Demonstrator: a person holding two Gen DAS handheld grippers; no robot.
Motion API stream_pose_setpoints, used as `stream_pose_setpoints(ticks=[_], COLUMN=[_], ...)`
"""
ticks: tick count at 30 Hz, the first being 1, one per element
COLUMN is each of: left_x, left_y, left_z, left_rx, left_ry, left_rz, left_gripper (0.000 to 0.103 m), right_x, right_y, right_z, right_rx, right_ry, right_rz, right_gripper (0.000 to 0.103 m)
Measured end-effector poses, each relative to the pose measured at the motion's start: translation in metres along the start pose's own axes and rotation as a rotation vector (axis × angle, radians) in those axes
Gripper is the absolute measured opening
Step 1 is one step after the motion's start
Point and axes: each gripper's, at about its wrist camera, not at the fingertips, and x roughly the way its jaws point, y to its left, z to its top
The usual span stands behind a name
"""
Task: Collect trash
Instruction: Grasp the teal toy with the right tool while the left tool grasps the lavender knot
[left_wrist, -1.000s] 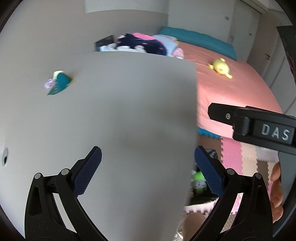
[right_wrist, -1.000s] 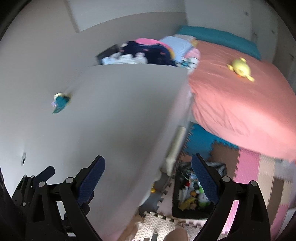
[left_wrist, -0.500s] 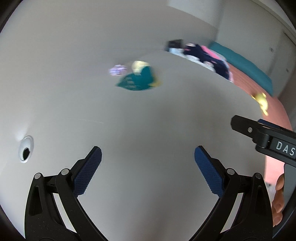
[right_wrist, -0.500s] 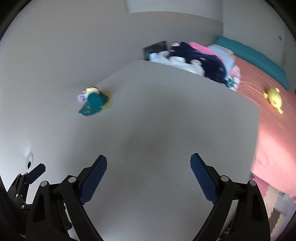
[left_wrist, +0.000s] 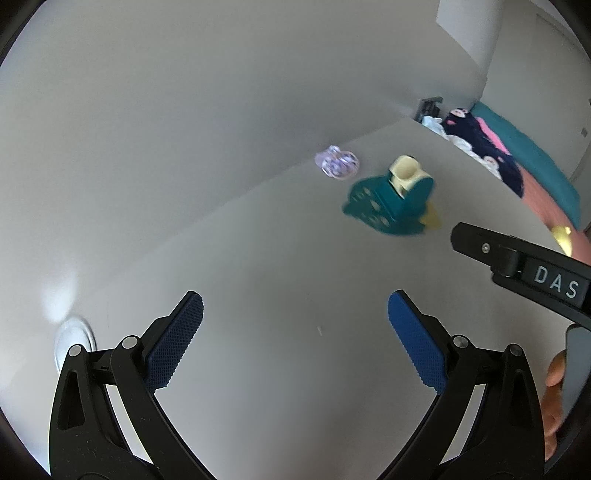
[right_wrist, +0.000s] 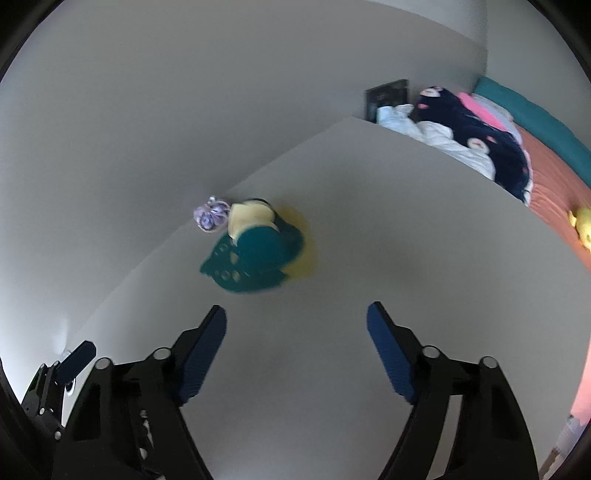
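Note:
A teal wrapper with round holes (left_wrist: 388, 208) lies on the white table (left_wrist: 295, 280) near the wall, with a cream cup-like piece (left_wrist: 406, 172) on it and a yellow scrap under its edge. A crumpled purple wrapper (left_wrist: 337, 162) lies just left of it. The same pile shows in the right wrist view: the teal wrapper (right_wrist: 255, 258), the purple wrapper (right_wrist: 211, 218). My left gripper (left_wrist: 295, 317) is open and empty, short of the pile. My right gripper (right_wrist: 297, 332) is open and empty, just below the teal wrapper.
A round cable hole (left_wrist: 75, 343) sits in the table at the left. The right gripper's body (left_wrist: 535, 277) crosses the right of the left wrist view. Past the table's far edge lie piled clothes (right_wrist: 461, 136) and a bed with a pink cover (right_wrist: 554, 184).
Both grippers swung left from the table's right edge and moved in over the table. The wrapper pile now looks larger and nearer. Both grippers stayed open.

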Motion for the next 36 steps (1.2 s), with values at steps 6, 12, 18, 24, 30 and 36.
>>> stream_pose_setpoints(ticks=[6, 12, 18, 24, 30, 36], left_x=[0.017, 0.030, 0.041, 0.043, 0.050, 0.081], left_y=[0.006, 0.002, -0.002, -0.008, -0.023, -0.042], left_z=[0.023, 0.036, 0.043, 0.045, 0.059, 0.085], left_rx=[-0.037, -0.078, -0.129, -0.124, -0.169, -0.212], left_ry=[-0.023, -0.027, -0.010, -0.011, -0.037, -0.006], left_rz=[0.030, 0.050, 0.059, 0.070, 0.068, 0.090], left_gripper=[0.097, 0.097, 0.097, 0.097, 0.097, 0.067], right_x=[0.026, 0.045, 0.059, 0.059, 0.034, 0.029], right_y=[0.021, 0.023, 0.022, -0.001, -0.049, -0.087], right_z=[0.024, 0.039, 0.050, 0.053, 0.047, 0.046], right_rx=[-0.045, -0.068, -0.098, -0.067, 0.044, 0.105], right_ry=[0.008, -0.005, -0.009, -0.015, -0.034, -0.006], right_rz=[-0.031, -0.107, -0.157, -0.140, -0.106, -0.095], right_gripper=[0.067, 0.065, 0.053, 0.040, 0.040, 0.040])
